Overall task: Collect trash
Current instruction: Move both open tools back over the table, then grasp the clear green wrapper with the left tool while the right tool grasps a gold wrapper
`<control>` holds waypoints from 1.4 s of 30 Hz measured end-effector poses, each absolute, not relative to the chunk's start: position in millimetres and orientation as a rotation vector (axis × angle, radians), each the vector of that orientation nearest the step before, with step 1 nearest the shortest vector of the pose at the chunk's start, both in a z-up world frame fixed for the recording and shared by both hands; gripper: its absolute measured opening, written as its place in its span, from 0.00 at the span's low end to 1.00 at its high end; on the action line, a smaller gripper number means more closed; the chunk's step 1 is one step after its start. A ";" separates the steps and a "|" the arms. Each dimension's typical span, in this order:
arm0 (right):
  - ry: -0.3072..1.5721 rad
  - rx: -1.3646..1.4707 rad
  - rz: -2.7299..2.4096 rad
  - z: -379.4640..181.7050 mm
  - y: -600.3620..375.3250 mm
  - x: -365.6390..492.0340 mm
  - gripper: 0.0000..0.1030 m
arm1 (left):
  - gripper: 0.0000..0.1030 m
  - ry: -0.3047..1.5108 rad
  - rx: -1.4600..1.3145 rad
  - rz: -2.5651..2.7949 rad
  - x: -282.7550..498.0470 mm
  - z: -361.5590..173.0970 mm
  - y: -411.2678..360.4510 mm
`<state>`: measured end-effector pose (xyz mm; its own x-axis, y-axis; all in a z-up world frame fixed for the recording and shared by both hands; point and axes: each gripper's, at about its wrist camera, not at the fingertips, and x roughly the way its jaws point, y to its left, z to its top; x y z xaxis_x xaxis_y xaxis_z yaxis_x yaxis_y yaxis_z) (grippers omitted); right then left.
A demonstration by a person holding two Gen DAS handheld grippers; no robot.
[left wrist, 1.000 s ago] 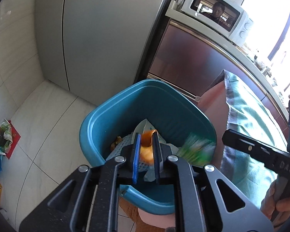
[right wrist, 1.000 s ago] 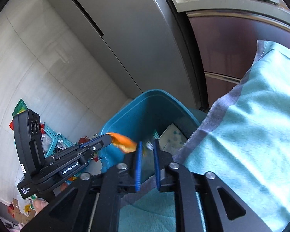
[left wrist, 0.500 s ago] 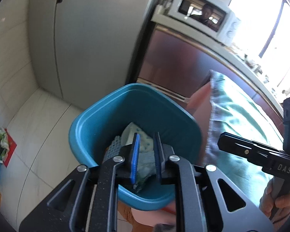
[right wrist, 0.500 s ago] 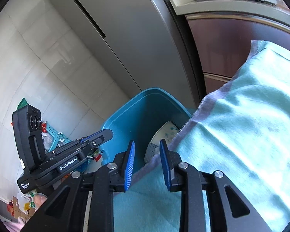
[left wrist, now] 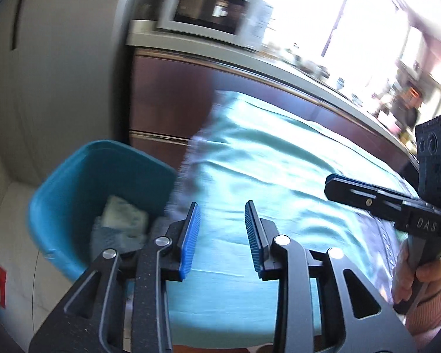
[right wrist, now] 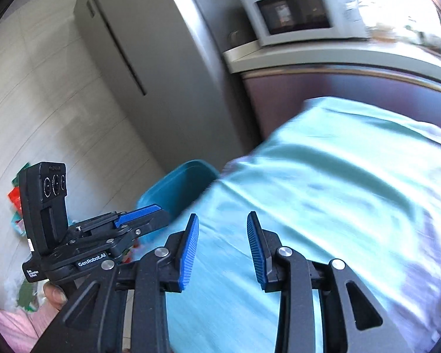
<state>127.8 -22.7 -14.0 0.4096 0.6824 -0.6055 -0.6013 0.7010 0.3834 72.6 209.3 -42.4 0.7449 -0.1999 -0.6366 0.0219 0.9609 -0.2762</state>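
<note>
Both released, the left claw (left wrist: 222, 238) and right claw (right wrist: 222, 248) hang above a teal-clothed table (left wrist: 279, 176), blurred bin (left wrist: 82, 176) at left.

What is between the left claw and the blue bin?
Only the fringed edge of the teal cloth. In the left wrist view the left claw hangs open over that cloth, with the blue bin just past its edge.
</note>
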 end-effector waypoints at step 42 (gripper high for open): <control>0.774 0.503 0.154 -76.1 -369.0 -12.0 0.53 | 0.44 1.004 -0.008 -0.845 124.7 -73.6 -156.7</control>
<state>-12.0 -369.0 -76.1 0.7105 0.3136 -0.6300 0.0485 0.8713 0.4883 124.7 -156.7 -73.6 0.2557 -0.6258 -0.7368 0.6191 0.6914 -0.3724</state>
